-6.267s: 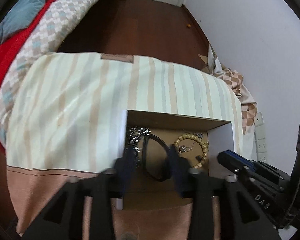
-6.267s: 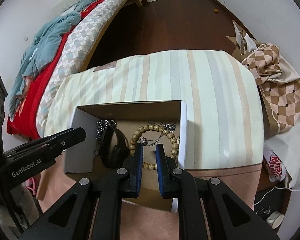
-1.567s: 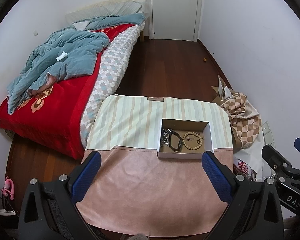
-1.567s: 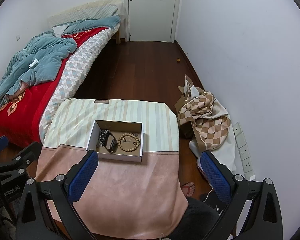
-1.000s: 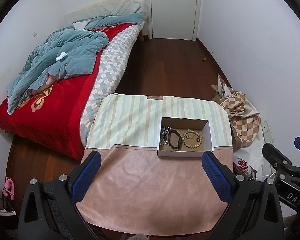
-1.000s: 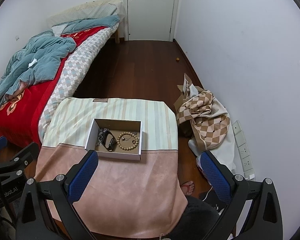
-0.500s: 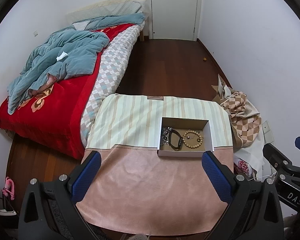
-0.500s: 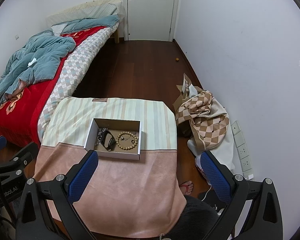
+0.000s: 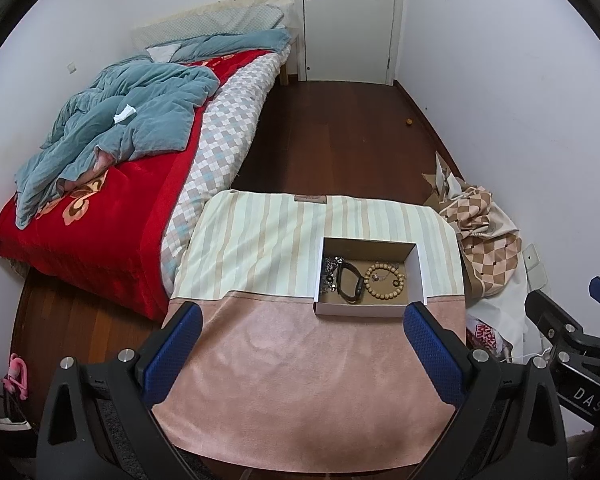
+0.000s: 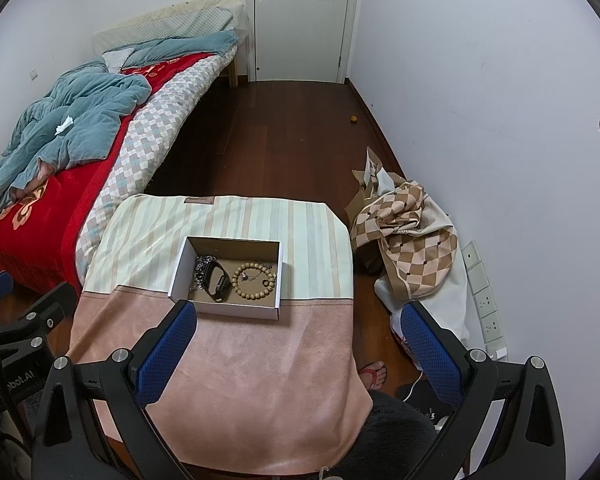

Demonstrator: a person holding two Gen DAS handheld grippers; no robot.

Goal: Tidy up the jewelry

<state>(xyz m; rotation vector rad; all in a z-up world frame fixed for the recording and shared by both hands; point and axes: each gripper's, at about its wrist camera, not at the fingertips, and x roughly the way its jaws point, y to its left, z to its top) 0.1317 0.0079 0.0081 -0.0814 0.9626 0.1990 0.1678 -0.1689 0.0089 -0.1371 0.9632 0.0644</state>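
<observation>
Left wrist view: I hold the left claw [image 9: 302, 354] high above the bench [image 9: 308, 392], its two blue-padded fingers [image 9: 171, 350] spread to full width with nothing between them. The bench carries a cloth, striped on the far half and plain pink on the near half. A shallow cardboard box [image 9: 370, 311] sits on the cloth toward the right side, across the line where the stripes meet the pink. Inside the box I see, from left to right, a silver chain [image 9: 329, 274], a black band [image 9: 350, 283] and a wooden bead bracelet [image 9: 384, 281], with a small metal piece lying inside the bead ring. All three lie on the box floor, well apart from the claw. Part of the right claw [image 9: 598, 292] enters at the right edge. A bed [image 9: 111, 216] with a red cover and a blue quilt stands left of the bench.

Right wrist view: I hold the right claw [image 10: 300, 350] equally high, fingers [image 10: 430, 350] spread wide and empty. The box [image 10: 224, 307] lies ahead and slightly left of centre on the bench [image 10: 259, 384]. The chain [image 10: 200, 270], the band [image 10: 215, 282] and the bead bracelet [image 10: 255, 280] rest inside it in the same order. A checked cloth heap [image 10: 408, 236] lies on the floor right of the bench, beside the wall.
</observation>
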